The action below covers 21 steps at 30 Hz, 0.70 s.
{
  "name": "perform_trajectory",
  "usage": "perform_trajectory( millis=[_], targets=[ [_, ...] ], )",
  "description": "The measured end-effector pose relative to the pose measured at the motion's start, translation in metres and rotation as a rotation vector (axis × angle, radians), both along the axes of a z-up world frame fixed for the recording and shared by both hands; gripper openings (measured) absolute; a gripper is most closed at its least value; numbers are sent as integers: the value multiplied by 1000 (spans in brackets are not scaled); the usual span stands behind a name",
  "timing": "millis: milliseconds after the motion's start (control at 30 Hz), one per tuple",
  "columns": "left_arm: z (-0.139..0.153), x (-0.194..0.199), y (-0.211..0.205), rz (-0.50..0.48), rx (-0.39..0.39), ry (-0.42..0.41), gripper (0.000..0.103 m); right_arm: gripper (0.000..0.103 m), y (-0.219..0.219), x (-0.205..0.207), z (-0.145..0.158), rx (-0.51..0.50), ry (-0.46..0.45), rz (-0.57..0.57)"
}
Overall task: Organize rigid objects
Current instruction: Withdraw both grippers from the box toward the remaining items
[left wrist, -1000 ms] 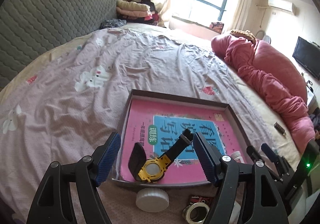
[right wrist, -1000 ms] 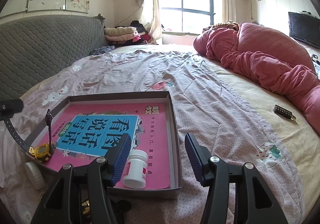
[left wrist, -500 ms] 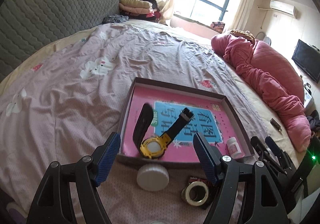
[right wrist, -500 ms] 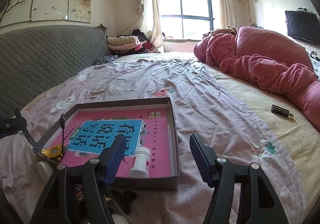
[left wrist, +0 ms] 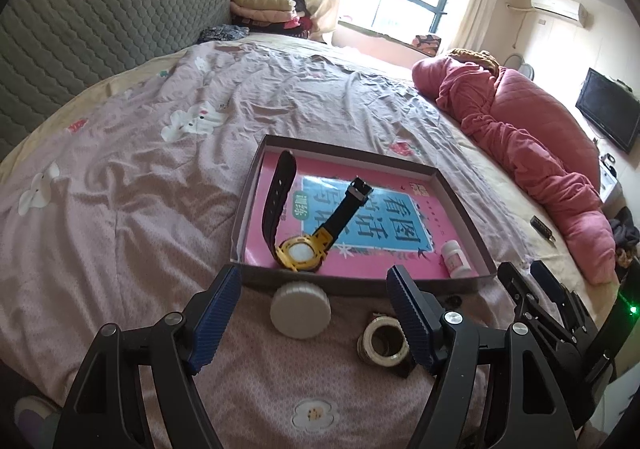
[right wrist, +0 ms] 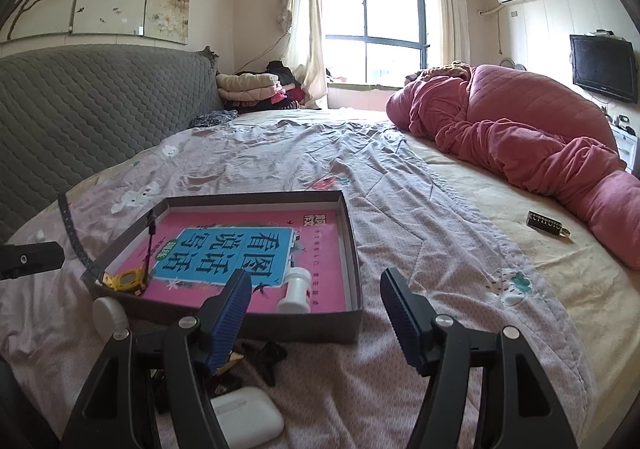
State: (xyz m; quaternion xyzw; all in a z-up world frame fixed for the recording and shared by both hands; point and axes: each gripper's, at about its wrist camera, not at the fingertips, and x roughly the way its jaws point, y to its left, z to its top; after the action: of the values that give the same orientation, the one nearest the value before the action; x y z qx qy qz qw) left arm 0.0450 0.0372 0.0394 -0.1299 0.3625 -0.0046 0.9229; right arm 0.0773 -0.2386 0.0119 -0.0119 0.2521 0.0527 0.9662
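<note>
A shallow brown box (left wrist: 362, 283) (right wrist: 304, 329) with a pink book inside lies on the bed. In it rest a yellow watch with black straps (left wrist: 302, 251) (right wrist: 126, 281) and a small white bottle (left wrist: 456, 259) (right wrist: 296, 291) on its side. My left gripper (left wrist: 314, 319) stands open above the bedsheet, just short of the box, with a white round lid (left wrist: 300, 309) (right wrist: 108, 313) and a tape roll (left wrist: 384, 343) below it. My right gripper (right wrist: 316, 323) is open at the box's near right corner, nothing between its fingers.
A white earbud case (right wrist: 248, 417) and a black clip (right wrist: 266, 359) lie on the sheet near the right gripper. A small dark bar with a key ring (right wrist: 546, 225) sits at the right. A pink quilt (right wrist: 532, 141) is heaped along the bed's right side. A grey headboard (right wrist: 80, 109) stands at the left.
Both grippers have drawn back from the box toward the near edge of the bed. The right gripper's jaws have widened, and the watch and bottle stay in the box.
</note>
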Motion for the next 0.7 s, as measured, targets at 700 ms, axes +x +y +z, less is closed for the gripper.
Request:
perform_trajectory(
  millis=[700],
  targets=[
    [-12,-24,-15,-65,13,48,76,67,6,-50,10,32,51,71]
  ],
)
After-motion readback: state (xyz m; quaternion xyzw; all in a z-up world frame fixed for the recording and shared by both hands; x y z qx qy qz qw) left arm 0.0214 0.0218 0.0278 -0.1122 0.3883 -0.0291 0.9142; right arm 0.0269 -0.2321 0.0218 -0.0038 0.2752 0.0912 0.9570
